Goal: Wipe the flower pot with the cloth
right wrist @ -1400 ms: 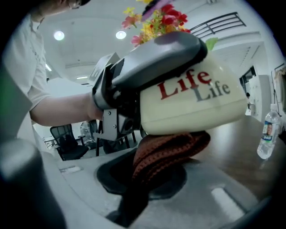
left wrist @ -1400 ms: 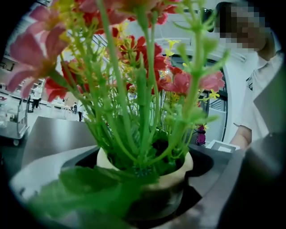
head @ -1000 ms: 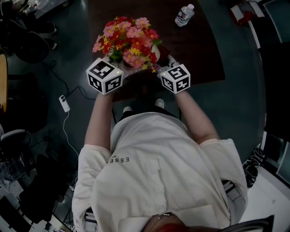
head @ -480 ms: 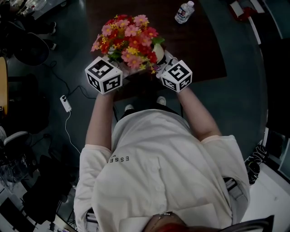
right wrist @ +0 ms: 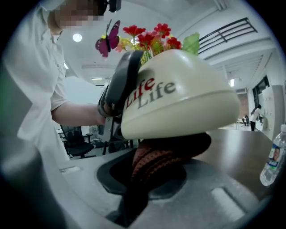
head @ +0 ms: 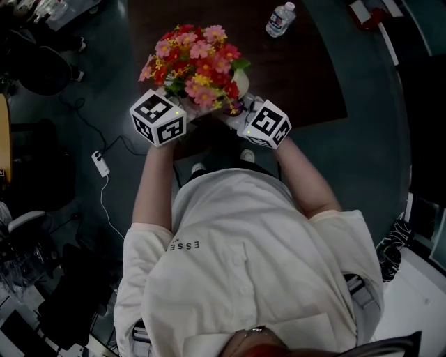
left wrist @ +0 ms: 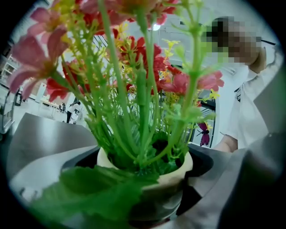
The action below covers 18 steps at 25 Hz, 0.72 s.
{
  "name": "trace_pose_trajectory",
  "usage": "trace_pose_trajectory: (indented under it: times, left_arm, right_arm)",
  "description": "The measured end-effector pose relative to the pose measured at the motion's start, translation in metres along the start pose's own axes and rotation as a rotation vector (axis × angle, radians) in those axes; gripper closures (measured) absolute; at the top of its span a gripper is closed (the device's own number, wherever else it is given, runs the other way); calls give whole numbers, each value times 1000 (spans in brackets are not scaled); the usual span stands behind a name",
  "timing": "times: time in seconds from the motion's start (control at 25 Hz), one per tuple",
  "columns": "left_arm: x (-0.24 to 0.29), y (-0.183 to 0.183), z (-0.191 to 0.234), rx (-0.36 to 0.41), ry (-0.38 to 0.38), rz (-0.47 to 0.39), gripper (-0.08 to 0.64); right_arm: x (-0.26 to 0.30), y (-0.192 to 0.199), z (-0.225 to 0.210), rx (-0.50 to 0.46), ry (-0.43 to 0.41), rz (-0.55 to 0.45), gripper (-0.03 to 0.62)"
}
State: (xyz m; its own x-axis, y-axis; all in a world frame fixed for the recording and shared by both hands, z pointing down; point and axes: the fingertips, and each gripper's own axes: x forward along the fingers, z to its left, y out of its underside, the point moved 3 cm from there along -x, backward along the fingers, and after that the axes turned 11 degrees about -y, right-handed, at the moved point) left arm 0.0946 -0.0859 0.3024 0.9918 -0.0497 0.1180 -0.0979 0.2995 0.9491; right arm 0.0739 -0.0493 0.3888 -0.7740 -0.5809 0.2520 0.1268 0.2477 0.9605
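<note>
A cream flower pot [right wrist: 178, 107] with "Life" printed on it holds red, pink and yellow flowers [head: 195, 59]. It hangs tilted above the brown table [head: 306, 77]. My left gripper [head: 174, 104] is shut on the pot's rim [left wrist: 174, 172], with stems and leaves filling the left gripper view. One of its black jaws shows on the rim in the right gripper view. My right gripper [right wrist: 147, 179] is shut on a dark brown knitted cloth [right wrist: 165, 156], and the cloth presses against the pot's underside. In the head view the right gripper [head: 245, 110] sits at the pot's right, and the cloth is hidden.
A water bottle [head: 281, 21] stands at the table's far side, also in the right gripper view as a bottle [right wrist: 273, 156] at the right edge. A white power strip [head: 100, 163] with its cable lies on the dark floor at the left. Dark chairs [head: 42, 70] stand far left.
The right gripper has turned and shifted slightly left, closer under the pot. The pot and flowers have moved a little away from the person, with the left gripper still on it.
</note>
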Motion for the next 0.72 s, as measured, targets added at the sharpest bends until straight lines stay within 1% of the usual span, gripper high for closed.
trace_pose_trajectory:
  times: [0.04,0.12,0.36,0.44,0.52,0.6,0.72]
  left_arm:
    - [-1,1,2,1,-2,0,-8]
    - [-4,4,6,7,-13,1,-8]
    - [-13,22,16,42,-40,4,-8]
    - [-15,36,18,65,-46,19,-8]
    - [-15,55,20,96,-54,51,-8]
    - [-12,77,22,126,-60,96,-6]
    - [-7,111,30,186,-79,163,-6]
  right_arm:
    - [0,4,0,5,-2,12,545]
    - [-5,14,-6,28,38,33,545]
    - [-36,45,-50,146,281,90,545]
    - [-47,54,-66,203,374,105,545]
    - [-58,59,-80,260,446,96,545]
    - [-63,58,-90,297,473,62,545]
    - [-57,59,-94,305,451,41,545]
